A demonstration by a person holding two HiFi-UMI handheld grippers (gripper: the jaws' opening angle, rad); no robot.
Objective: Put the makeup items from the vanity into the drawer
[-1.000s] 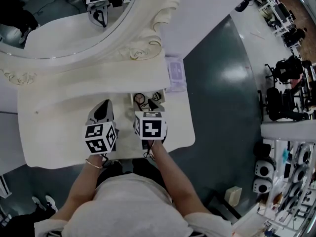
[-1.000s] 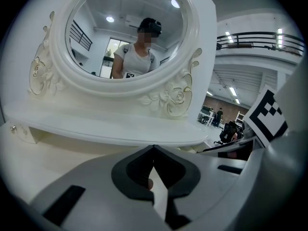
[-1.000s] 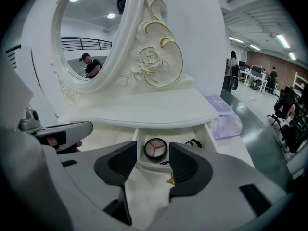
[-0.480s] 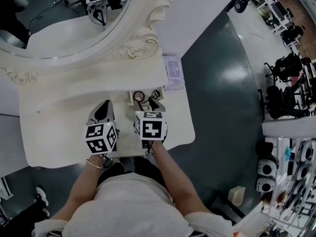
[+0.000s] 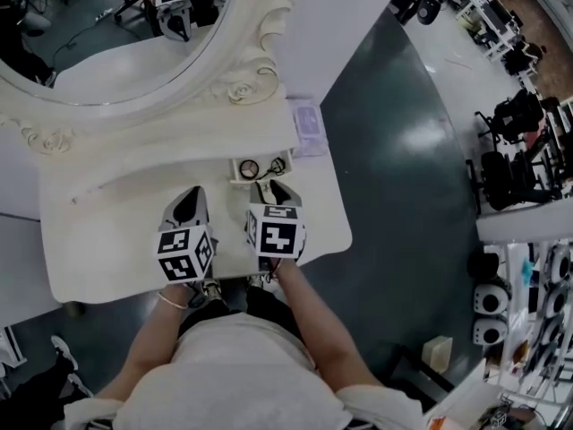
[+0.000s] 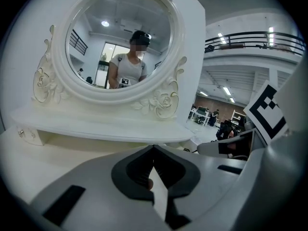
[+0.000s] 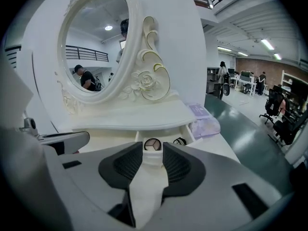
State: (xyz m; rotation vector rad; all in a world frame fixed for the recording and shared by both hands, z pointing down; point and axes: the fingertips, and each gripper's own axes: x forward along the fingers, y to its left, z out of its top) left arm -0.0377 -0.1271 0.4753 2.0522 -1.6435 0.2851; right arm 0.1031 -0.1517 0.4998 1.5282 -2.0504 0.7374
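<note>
Since a second ago the right gripper has lifted and backed a little off the drawer, and its jaws have just been closing part-way. Its fingers stand moderately apart with nothing between them. Left gripper: fingers pressed together at the tips, pinching nothing, held over the bare vanity top beside the right one. Drawer is open under the shelf. Inside it lie a round compact and, just beside it to the right, a small black-ringed item; I cannot tell what that one is. One thing lies outside: a purple packet at the right end of the vanity, just beside the shelf end and near the drawer. Judgement on handling: packet looks like a soft film pouch, light, probably slick and crinkly, so it will give under the jaws rather than resist. A squeeze too near a corner may let it fold and slide out. Best hold appears to be across its short width near the middle, jaws opened wide first, approach from the front edge. Not fragile, so firm closing seems safe. Compact, by contrast, looks rigid and smooth with a breakable fill; it already sits in place and needs no touching. Task appears nearly done, if the packet counts as makeup.
</note>
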